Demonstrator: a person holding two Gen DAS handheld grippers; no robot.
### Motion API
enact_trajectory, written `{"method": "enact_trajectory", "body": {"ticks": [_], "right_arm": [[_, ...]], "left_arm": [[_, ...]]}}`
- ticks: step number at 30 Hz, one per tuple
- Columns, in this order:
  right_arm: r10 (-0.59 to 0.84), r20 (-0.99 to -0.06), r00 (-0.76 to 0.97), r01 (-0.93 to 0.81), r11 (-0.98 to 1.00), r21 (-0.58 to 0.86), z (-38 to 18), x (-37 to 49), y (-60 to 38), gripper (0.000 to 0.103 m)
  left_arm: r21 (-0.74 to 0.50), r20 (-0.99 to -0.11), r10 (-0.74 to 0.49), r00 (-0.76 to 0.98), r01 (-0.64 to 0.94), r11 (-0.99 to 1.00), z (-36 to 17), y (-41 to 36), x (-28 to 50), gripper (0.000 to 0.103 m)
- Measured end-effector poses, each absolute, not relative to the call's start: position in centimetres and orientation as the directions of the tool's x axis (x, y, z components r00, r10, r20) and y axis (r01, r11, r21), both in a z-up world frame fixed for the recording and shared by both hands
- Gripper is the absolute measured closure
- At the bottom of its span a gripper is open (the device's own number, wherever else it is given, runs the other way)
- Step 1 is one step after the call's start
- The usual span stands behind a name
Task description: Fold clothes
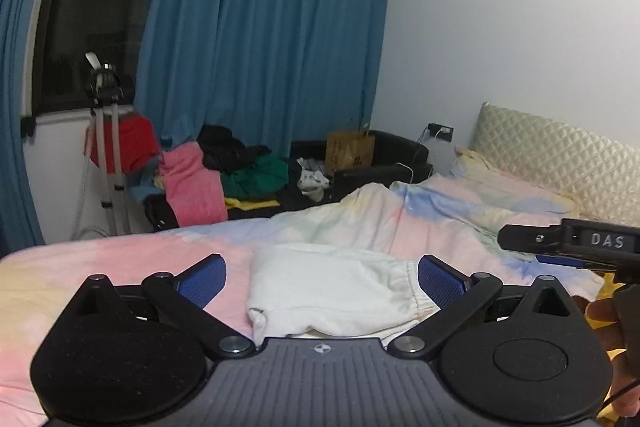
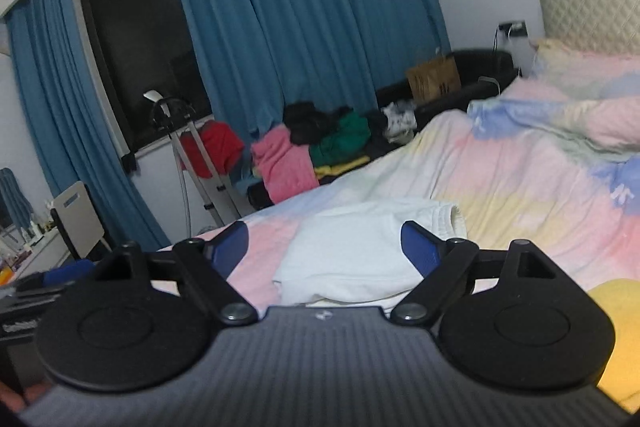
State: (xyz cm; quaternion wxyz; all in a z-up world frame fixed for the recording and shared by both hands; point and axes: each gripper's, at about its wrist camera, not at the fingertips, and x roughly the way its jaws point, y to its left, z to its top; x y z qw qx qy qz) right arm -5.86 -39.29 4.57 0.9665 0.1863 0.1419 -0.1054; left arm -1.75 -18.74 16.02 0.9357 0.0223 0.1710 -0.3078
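A folded white garment with an elastic waistband (image 1: 332, 291) lies on the pastel bedspread (image 1: 120, 259); it also shows in the right wrist view (image 2: 360, 251). My left gripper (image 1: 322, 277) is open, its blue pads on either side of the garment, just above its near edge. My right gripper (image 2: 326, 247) is open over the same garment from the right; its black body shows in the left wrist view (image 1: 568, 241). A yellow garment (image 2: 616, 331) lies at the near right of the bed.
A heap of clothes (image 1: 224, 171) in pink, red, green and black lies beyond the bed under blue curtains (image 1: 260, 39). A tripod (image 1: 104, 147) stands by the window. A black sofa with a paper bag (image 1: 350, 149) is at the back. The quilted headboard (image 1: 560, 155) is right.
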Motion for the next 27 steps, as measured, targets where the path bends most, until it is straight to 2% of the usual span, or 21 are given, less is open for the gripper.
{"method": "enact_trajectory", "body": {"ticks": [7, 15, 24, 27], "right_arm": [[-0.205, -0.271, 0.941, 0.271, 0.934, 0.234, 2.1, -7.8, -36.0, 0.018], [-0.239, -0.25, 0.938, 0.283, 0.945, 0.161, -1.5, -7.7, -33.9, 0.018], [-0.261, -0.322, 0.91, 0.317, 0.939, 0.134, -5.3, -5.4, -32.7, 0.018], [-0.283, -0.318, 0.905, 0.335, 0.934, 0.122, -5.6, -5.1, -32.6, 0.018]], "left_arm": [[-0.014, -0.302, -0.524, 0.797, 0.546, 0.838, 14.4, -17.1, -5.2, 0.0], [-0.018, -0.311, -0.5, 0.808, 0.522, 0.853, 10.7, -16.0, -5.0, 0.0], [-0.035, -0.335, -0.51, 0.793, 0.53, 0.847, 6.7, -15.3, -2.6, 0.0], [-0.033, -0.343, -0.504, 0.793, 0.526, 0.85, 5.7, -15.3, -2.2, 0.0]]}}
